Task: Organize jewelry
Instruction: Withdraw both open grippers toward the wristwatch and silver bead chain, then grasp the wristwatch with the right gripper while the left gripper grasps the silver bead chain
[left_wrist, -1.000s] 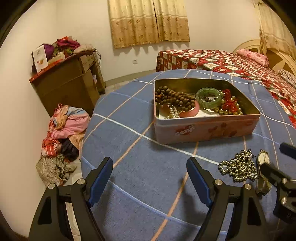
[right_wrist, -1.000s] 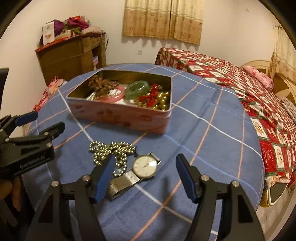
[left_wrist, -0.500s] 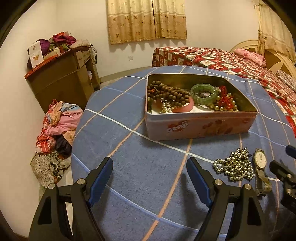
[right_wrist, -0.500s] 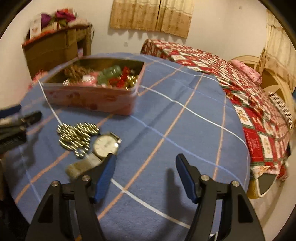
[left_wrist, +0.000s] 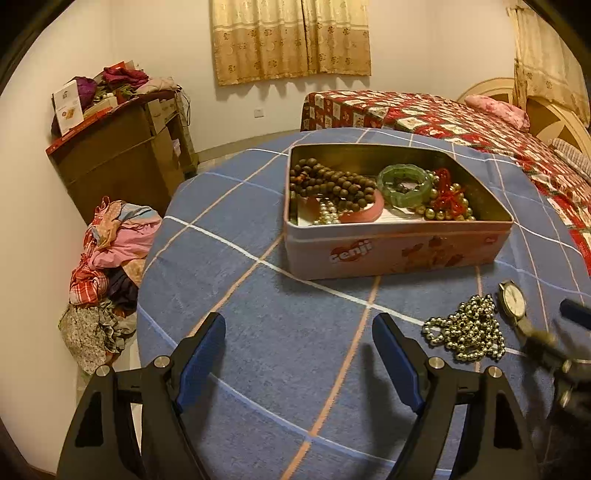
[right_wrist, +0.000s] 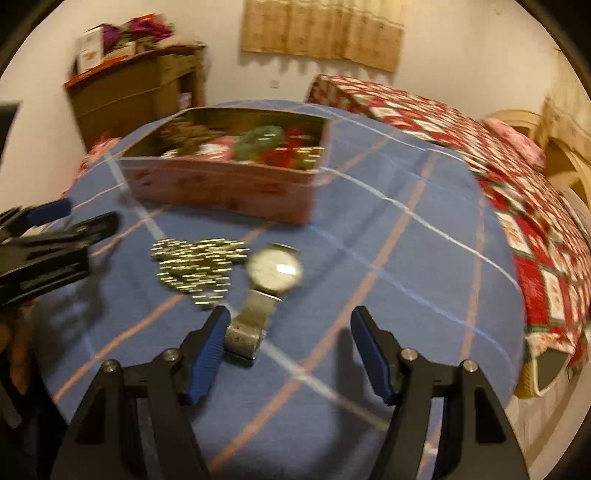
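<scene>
- Most of both views is filled by a round table (left_wrist: 258, 332) under a blue cloth crossed with white and orange lines.
- Behind it, at the upper right of the frame, a bed (left_wrist: 461, 118) carries a red patterned cover; a brown cabinet (left_wrist: 122, 162) piled with things stands at the upper left, with a heap of clothes (left_wrist: 107, 258) on the floor below it.
- One open pink tin (left_wrist: 391, 247) sits at the centre of the left wrist view, already holding brown wooden beads (left_wrist: 332, 182), a green bangle (left_wrist: 404, 184), a pink bangle (left_wrist: 364, 212), pearls and red-and-gold beads.
- Left gripper (left_wrist: 299, 354) hangs over bare cloth at the bottom of its frame, jaws wide apart with nothing between them.
- Right gripper (right_wrist: 288, 343) is low in its blurred frame, jaws also apart and gripping nothing; the end of the watch strap lies just beside its left-hand finger.
- A pile of gold bead chain (right_wrist: 197, 267) lies on the cloth in front of the tin, at the lower right of the left wrist view.
- Smallest, a wristwatch (right_wrist: 275, 269) with a pale dial and metal mesh strap lies just beside the chain, on its right.
</scene>
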